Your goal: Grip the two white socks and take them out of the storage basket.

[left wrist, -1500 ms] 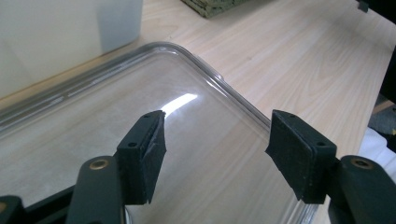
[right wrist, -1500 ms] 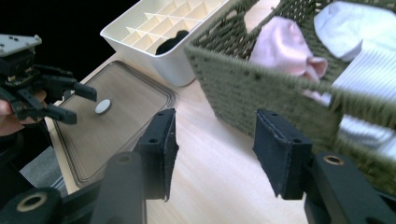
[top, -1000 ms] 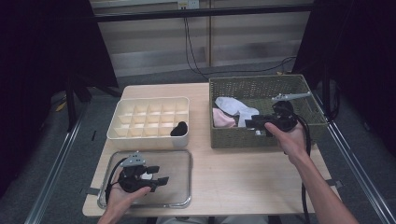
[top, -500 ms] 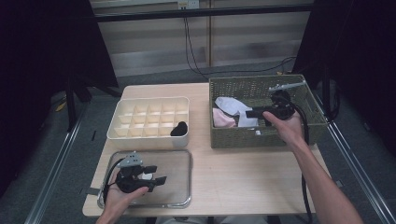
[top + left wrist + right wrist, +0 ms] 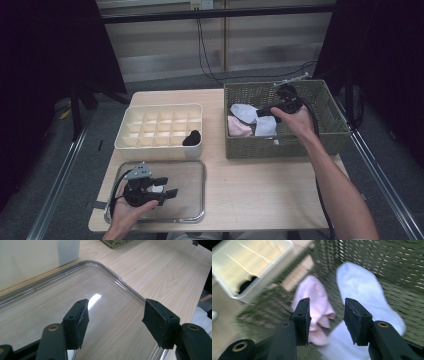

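The left gripper (image 5: 167, 186) hasn't budged since a second ago: it hangs over the clear tray (image 5: 192, 212) at the near left of the counter (image 5: 260, 195), jaws apart and holding nothing. Beyond it sits the cream divider box (image 5: 155, 127) (one black sock (image 5: 192, 137) in a near cell). The right gripper (image 5: 266, 113) has slid deeper into the woven basket (image 5: 330, 132), over the pink sock (image 5: 317, 302) and white sock (image 5: 362, 287); its jaws have just been closing, still apart, gripping neither.

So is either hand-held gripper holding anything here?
No. The left hand-held gripper is open over the clear plastic tray; the right is open above pink and white socks.
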The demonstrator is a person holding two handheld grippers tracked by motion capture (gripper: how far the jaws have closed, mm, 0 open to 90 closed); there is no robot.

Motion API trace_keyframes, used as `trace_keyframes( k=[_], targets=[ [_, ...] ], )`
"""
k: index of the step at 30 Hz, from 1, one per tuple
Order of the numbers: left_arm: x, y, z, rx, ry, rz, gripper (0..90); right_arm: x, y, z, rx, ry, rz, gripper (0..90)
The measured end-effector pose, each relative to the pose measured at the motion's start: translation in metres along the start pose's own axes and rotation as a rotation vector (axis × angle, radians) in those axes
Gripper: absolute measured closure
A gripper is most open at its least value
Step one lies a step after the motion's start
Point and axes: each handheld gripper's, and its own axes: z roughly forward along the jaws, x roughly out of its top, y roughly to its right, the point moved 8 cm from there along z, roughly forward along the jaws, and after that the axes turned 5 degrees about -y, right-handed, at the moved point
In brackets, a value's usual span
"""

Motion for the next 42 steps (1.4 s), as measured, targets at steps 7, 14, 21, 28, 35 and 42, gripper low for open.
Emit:
trace_keyframes(
  k=[7, 14, 21, 28, 35, 42],
  targets=[
    [0.003, -0.004, 0.001, 0.001, 0.006, -0.011, 36.4, 0.004, 0.021, 0.022, -0.019, -0.057, 0.038, 61.2],
    [0.002, -0.008, 0.002, -0.002, -0.001, -0.014, 35.9, 0.002, 0.031, 0.038, -0.053, -0.122, 0.068, 62.1],
    [0.003, -0.006, 0.001, -0.007, 0.001, 0.002, 35.9, 0.005, 0.035, 0.055, -0.076, -0.183, 0.060, 67.7],
    [0.000, -0.007, -0.001, -0.008, -0.002, -0.003, 35.6, 0.003, 0.044, 0.071, -0.099, -0.269, 0.065, 65.1],
    [-0.001, -0.008, 0.000, -0.015, -0.012, -0.004, 35.5, -0.002, 0.050, 0.086, -0.117, -0.309, 0.070, 59.5],
    [-0.001, -0.005, 0.001, -0.020, -0.014, 0.002, 35.3, -0.008, 0.055, 0.088, -0.129, -0.354, 0.105, 69.9]
  ],
)
